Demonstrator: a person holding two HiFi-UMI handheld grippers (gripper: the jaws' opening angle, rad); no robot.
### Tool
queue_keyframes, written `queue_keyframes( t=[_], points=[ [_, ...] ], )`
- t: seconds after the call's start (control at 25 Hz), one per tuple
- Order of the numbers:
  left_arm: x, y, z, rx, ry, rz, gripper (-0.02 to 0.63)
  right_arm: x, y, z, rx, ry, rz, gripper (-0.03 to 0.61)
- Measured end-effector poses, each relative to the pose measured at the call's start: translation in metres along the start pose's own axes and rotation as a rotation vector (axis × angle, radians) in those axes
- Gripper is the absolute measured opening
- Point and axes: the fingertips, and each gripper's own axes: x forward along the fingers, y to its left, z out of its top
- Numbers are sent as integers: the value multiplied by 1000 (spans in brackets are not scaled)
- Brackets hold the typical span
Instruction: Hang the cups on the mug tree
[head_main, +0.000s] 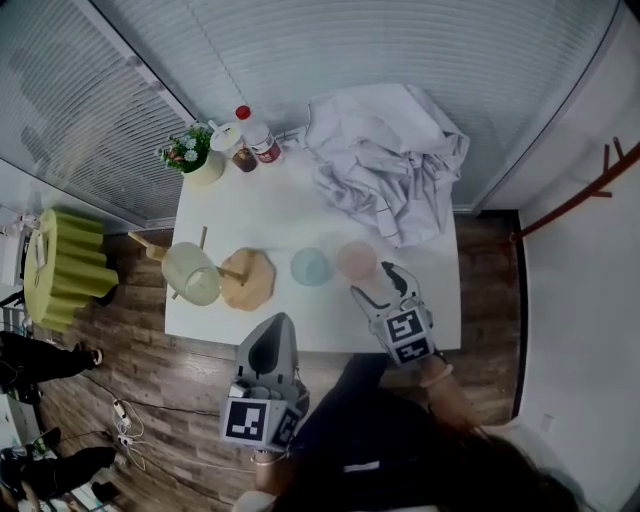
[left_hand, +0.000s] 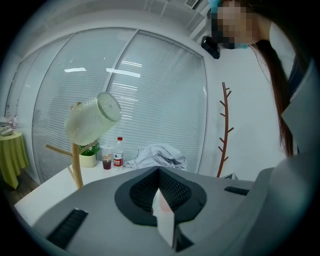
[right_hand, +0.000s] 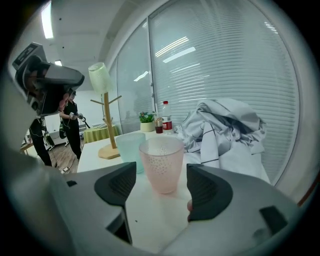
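Approach to the second cup. The right tool (right_hand: 161, 193) was wide open and gripped nothing. The pink cup (right_hand: 161, 170) stood upright on the table (head_main: 300, 215) just ahead of its jaws and roughly centred between them, with neither pad touching it. The blue cup (right_hand: 129, 148) stood just beside the pink one on its left, so the left jaw probably had little room. A straight advance along the centre line seemed best, until the pads flanked the middle of the cup's wall. The closing should then be gentle, since the thin translucent wall looked likely to flex.

The green cup (head_main: 190, 273) already hung mouth-down on the mug tree (head_main: 247, 278), near the table's left edge. This suggested that the pink cup would need inverting over a free peg. The left tool (left_hand: 159, 200) was closed and empty, off the table's near edge.
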Motion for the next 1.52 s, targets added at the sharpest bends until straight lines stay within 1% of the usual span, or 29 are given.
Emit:
queue_keyframes(
  t=[0.08,0.2,0.28,0.52,0.68,0.8,0.88,1.08,1.2,1.28,1.4,1.52],
  points=[
    [2,2,0,-3,-3,5,0,8,-1,-5,-9,17,6,333],
    [2,10,-11,31,55,31,0,18,-3,-10,-13,40,13,333],
    [3,15,-15,35,72,47,0,24,-4,-13,-9,49,16,334],
    [13,18,-16,24,80,49,0,35,-6,-21,0,92,35,339],
    [24,13,-8,-14,28,17,0,42,-6,-23,8,106,53,339],
    [27,13,-11,-34,48,27,0,46,-5,-26,18,122,65,339],
    [29,13,-13,-30,46,24,0,49,-6,-27,18,136,69,342],
    [36,15,-11,-17,51,23,0,55,-5,-33,-10,188,74,340],
    [35,15,-15,-19,49,16,0,57,-4,-37,-57,224,67,319],
    [34,15,-18,-12,73,18,0,58,-4,-38,-84,235,62,313],
    [31,16,-22,6,112,25,0,56,-3,-40,-83,250,68,308],
    [28,16,-19,-7,84,24,0,54,-4,-41,-87,257,73,308]
  ],
)
